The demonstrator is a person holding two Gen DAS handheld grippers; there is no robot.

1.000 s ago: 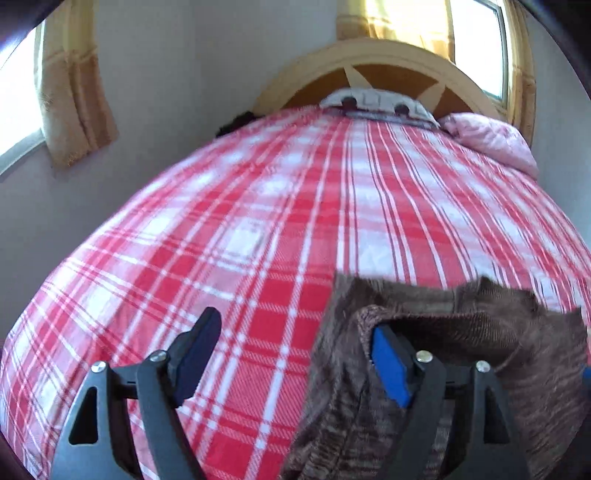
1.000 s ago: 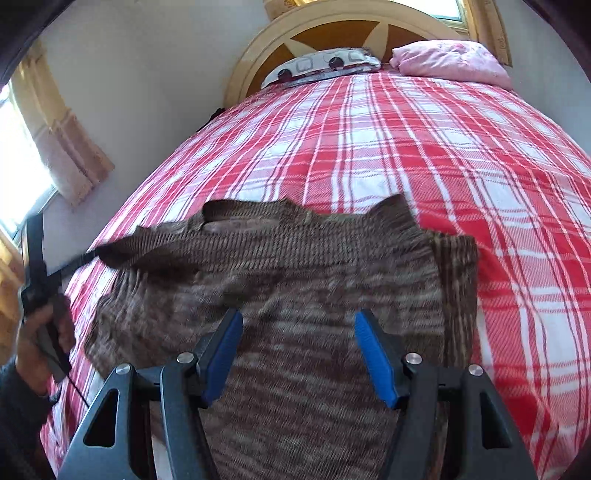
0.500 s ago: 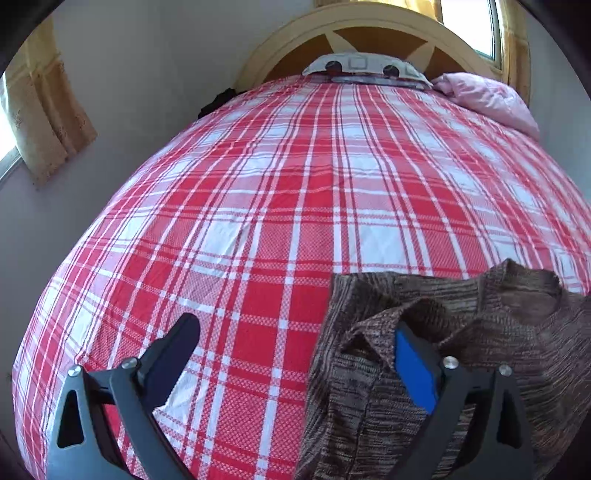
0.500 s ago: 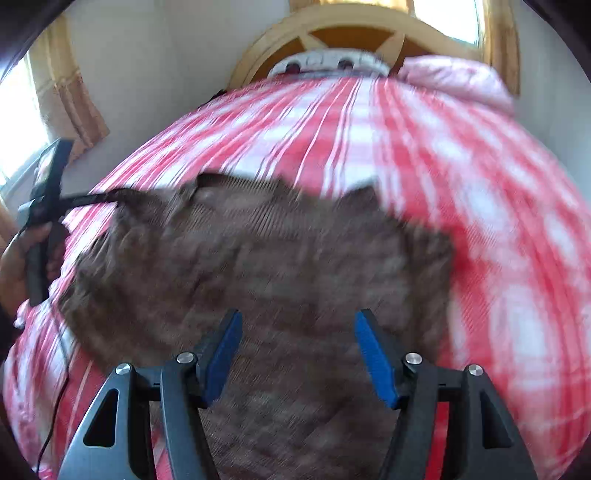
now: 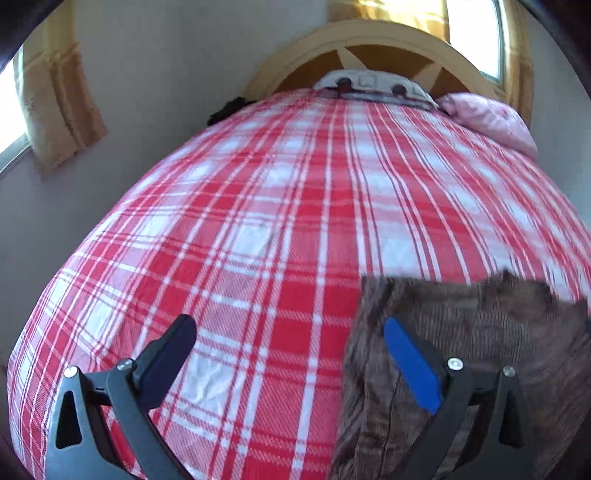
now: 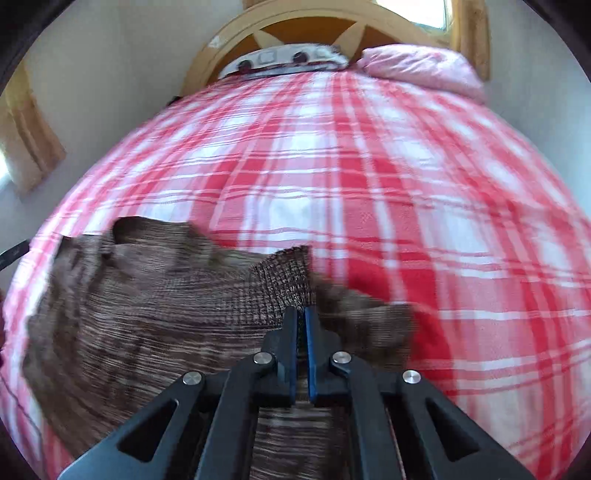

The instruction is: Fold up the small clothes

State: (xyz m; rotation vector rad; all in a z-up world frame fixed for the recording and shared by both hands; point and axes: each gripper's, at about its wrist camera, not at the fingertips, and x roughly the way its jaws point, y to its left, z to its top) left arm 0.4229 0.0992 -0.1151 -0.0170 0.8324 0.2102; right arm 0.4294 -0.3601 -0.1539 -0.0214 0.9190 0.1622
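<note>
A brown knitted sweater (image 6: 147,332) lies on a bed with a red and white plaid cover (image 6: 369,184). My right gripper (image 6: 301,314) is shut on a fold of the sweater near its right side and lifts that edge up. In the left wrist view the sweater (image 5: 480,350) fills the lower right. My left gripper (image 5: 291,332) is open and empty; its right finger (image 5: 410,365) is over the sweater's left edge and its left finger (image 5: 170,354) over the plaid cover (image 5: 295,203).
A pink pillow (image 6: 421,66) and a white patterned pillow (image 6: 284,59) lie at the head of the bed by a round wooden headboard (image 6: 295,22). Curtained windows (image 5: 55,103) flank the bed. A wall runs along the bed's left side.
My right gripper has closed on the sweater and pulled a fold up. My left gripper stayed open; the sweater's left edge, raised against its right finger before, now lies flat.
</note>
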